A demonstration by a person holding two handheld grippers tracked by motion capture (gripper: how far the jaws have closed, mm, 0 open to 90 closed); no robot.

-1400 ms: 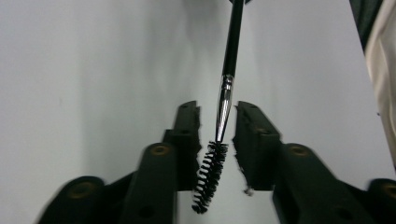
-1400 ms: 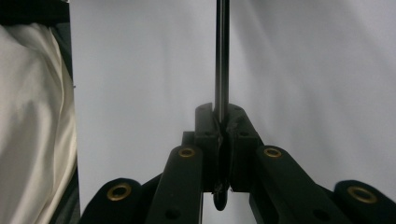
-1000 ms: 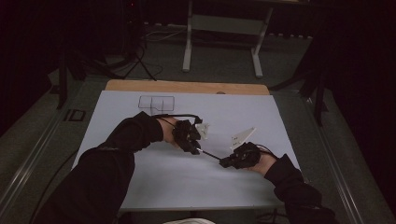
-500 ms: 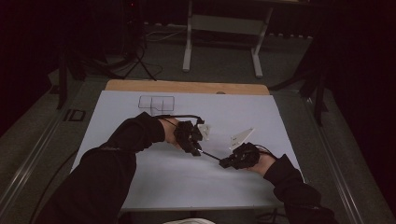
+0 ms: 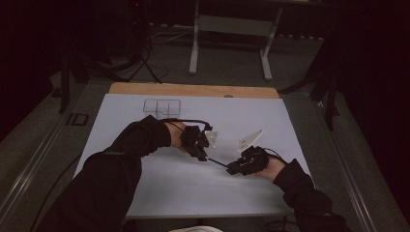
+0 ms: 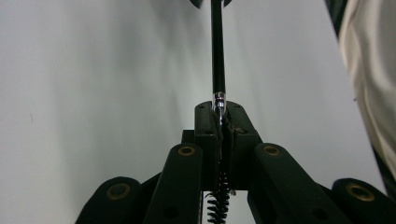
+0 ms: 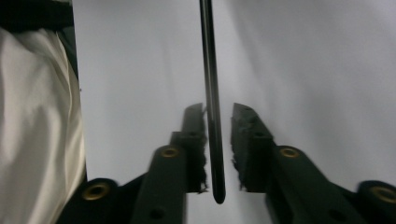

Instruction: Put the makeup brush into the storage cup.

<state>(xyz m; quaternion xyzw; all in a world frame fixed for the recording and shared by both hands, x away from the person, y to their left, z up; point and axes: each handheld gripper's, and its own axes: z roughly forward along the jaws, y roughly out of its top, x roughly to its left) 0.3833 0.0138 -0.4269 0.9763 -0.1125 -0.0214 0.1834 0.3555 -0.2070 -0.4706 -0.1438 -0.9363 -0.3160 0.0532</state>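
A thin black rod [image 5: 217,163] spans the gap between my two grippers over the white sheet [image 5: 145,183]. My left gripper [image 5: 205,156] is shut on the rod's end. In the left gripper view its jaws pinch the rod's silver collar [image 6: 218,99], and a black spiral brush [image 6: 216,203] hangs behind them. My right gripper [image 5: 231,169] is open at the rod's other end. In the right gripper view the rod [image 7: 210,93] runs between the parted jaws without touching the pads [image 7: 246,140], and its rounded tip [image 7: 218,198] lies near the jaw roots.
A small grid of boxes [image 5: 162,106] is drawn at the sheet's far side. A wooden edge [image 5: 193,90] borders the back. A white table frame [image 5: 229,24] stands beyond. Pale clothing [image 6: 369,70] [image 7: 37,116] shows beside the jaws.
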